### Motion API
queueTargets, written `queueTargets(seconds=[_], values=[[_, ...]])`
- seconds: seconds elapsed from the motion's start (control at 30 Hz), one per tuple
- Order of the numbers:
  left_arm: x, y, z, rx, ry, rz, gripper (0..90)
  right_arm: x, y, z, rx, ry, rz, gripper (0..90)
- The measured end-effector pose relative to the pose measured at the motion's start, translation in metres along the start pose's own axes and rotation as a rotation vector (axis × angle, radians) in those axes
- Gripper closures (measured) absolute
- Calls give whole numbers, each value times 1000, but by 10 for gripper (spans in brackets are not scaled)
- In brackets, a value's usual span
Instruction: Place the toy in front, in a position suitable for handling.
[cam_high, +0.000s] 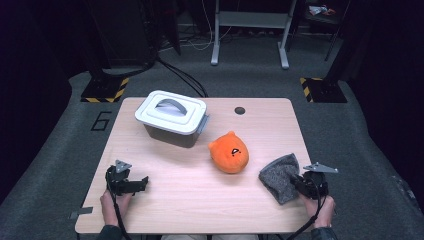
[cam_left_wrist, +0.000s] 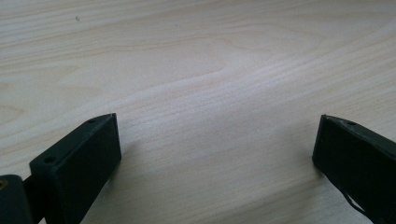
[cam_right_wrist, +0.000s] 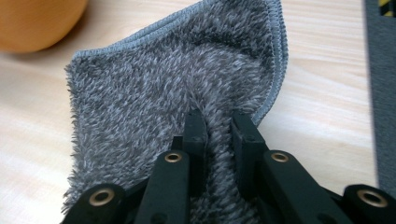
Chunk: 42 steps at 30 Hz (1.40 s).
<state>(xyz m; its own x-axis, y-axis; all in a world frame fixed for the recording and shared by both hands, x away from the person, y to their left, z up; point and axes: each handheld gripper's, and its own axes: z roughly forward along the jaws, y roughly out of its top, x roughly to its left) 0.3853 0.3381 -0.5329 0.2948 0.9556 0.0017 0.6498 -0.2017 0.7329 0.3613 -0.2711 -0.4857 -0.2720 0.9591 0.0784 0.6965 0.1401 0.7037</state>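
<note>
- Near left, the left tool (cam_high: 142, 182) rests on the surface (cam_high: 200, 200), jaws wide apart, nothing between them.
- Near right, the right tool (cam_right_wrist: 218, 123) is pinched tight on a fold of the grey cloth (cam_high: 280, 176), whose free part lies on the surface.
- Just left of the cloth sits the orange plush (cam_high: 229, 151), untouched.
- Farther left stands the lidded white box (cam_high: 171, 117), lid on.
- Judging by this, the cloth is gripped; whatever follows is not begun.

My fingers (cam_right_wrist: 218, 122) pinch a fold of the fuzzy grey cloth (cam_high: 280, 176), bunched near the worktop's (cam_high: 200, 200) right edge.
</note>
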Motion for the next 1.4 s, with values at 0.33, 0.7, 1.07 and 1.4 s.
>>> queueTargets(seconds=[0.33,0.7,1.07,1.4], values=[[0,0,0,0,0,0,6,-20,6,16,10,-58,95,773],[0,0,0,1,0,0,6,-32,13,27,17,-122,164,759],[0,0,0,0,1,2,6,-35,15,32,35,-158,176,407],[0,0,0,0,1,2,6,-27,21,15,-5,-100,137,150]])
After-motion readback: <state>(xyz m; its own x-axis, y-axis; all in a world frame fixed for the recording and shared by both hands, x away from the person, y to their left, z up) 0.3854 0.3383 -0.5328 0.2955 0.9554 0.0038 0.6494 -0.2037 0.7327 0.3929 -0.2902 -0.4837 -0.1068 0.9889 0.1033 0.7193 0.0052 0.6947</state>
